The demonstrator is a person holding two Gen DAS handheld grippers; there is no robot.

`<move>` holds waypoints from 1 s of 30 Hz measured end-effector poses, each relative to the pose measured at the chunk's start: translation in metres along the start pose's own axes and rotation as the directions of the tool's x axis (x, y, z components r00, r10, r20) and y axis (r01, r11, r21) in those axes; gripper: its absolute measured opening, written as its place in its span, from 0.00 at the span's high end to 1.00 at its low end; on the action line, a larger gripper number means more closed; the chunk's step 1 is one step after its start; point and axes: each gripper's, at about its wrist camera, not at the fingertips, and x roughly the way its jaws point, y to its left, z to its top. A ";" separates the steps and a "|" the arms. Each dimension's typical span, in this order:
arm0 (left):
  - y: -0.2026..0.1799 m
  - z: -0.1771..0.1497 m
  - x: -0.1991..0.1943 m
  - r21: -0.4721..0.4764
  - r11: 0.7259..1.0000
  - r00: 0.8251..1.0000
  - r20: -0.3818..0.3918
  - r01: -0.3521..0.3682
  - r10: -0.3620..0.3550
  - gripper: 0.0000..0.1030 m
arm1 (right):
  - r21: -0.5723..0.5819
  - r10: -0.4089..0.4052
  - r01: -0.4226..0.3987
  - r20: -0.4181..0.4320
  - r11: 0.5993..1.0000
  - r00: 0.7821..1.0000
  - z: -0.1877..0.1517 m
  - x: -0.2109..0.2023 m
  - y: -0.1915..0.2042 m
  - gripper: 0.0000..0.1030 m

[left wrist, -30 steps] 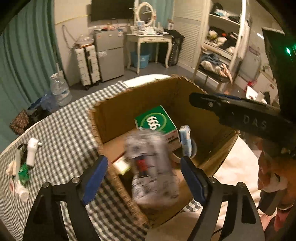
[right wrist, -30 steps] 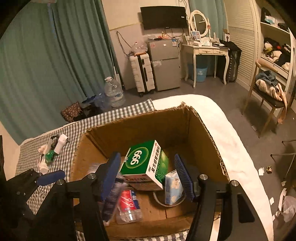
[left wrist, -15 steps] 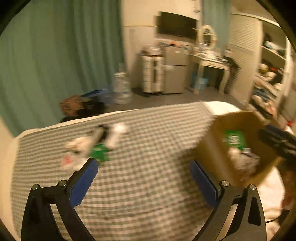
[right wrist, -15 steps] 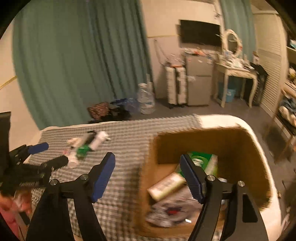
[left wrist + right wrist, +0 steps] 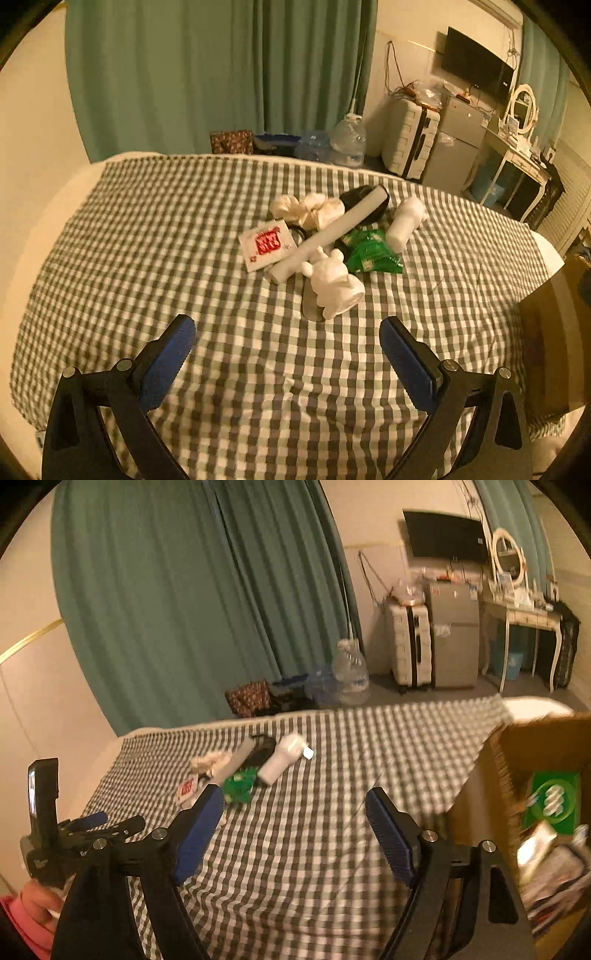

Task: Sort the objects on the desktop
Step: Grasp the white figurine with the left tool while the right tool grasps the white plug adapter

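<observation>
White and green clutter sits heaped on your gingham-covered worktop (image 5: 147,240): a white figurine (image 5: 334,282) at the near edge of the pile, a long white tube (image 5: 328,234) lying diagonally across it, a red-printed card (image 5: 267,245) touching the tube at its 9 o'clock side, a green packet (image 5: 371,251) at the figurine's 1 o'clock, and a white bottle (image 5: 406,221) beyond the packet. Cream fabric bundles (image 5: 310,210) and a black object (image 5: 364,203) lie at the far side, about 12 o'clock.

Your left tongs (image 5: 286,354) hang spread wide and empty, the heap just beyond their tips at 12 o'clock. Your right tongs (image 5: 295,819) are likewise parted, holding nothing. At their 3 o'clock stands a cardboard box (image 5: 513,746) on the worktop's end, with a green carton (image 5: 552,801) and blurred items inside.
</observation>
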 end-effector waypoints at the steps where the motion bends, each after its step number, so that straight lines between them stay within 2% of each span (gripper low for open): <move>1: -0.003 0.000 0.008 0.000 1.000 1.000 -0.007 0.008 -0.008 0.01 | 0.007 -0.004 0.004 -0.012 1.000 1.000 -0.003 0.008 0.001 0.23; 6: -0.020 0.005 0.044 -0.031 0.999 0.999 -0.022 0.031 -0.031 0.01 | -0.019 -0.065 0.065 -0.057 0.998 0.996 -0.010 0.042 0.005 0.23; 10: -0.026 0.012 0.077 -0.079 0.997 0.999 -0.037 0.028 -0.031 0.01 | -0.032 -0.085 0.082 -0.089 0.996 0.992 -0.012 0.066 0.007 0.23; 14: -0.028 0.017 0.114 -0.081 0.994 0.989 -0.130 -0.076 0.065 0.00 | -0.017 -0.102 0.101 -0.119 0.995 0.988 -0.016 0.091 0.001 0.23; 17: -0.023 0.014 0.131 -0.054 0.992 0.984 -0.143 -0.118 0.110 0.00 | -0.018 -0.113 0.112 -0.152 0.994 0.982 -0.017 0.114 0.001 0.23; 20: -0.009 0.009 0.143 -0.055 0.970 0.960 -0.171 -0.236 0.224 0.00 | -0.020 -0.110 0.109 -0.169 0.994 0.979 -0.014 0.137 0.008 0.23; 22: 0.006 0.010 0.145 -0.140 0.972 0.971 -0.175 -0.190 0.165 0.00 | -0.015 -0.108 0.107 -0.180 0.994 0.978 -0.011 0.156 0.014 0.23; 24: 0.014 0.013 0.147 -0.174 0.968 0.975 -0.161 -0.180 0.152 0.00 | 0.012 -0.089 0.093 -0.186 0.996 0.978 -0.005 0.176 0.024 0.23; 28: 0.018 0.016 0.149 -0.166 0.971 0.979 -0.137 -0.174 0.152 0.00 | 0.049 -0.072 0.083 -0.193 0.995 0.979 0.007 0.207 0.039 0.23; 30: 0.020 0.016 0.148 -0.179 0.970 0.982 -0.124 -0.163 0.142 0.06 | 0.071 -0.072 0.087 -0.195 0.994 0.978 0.013 0.221 0.043 0.23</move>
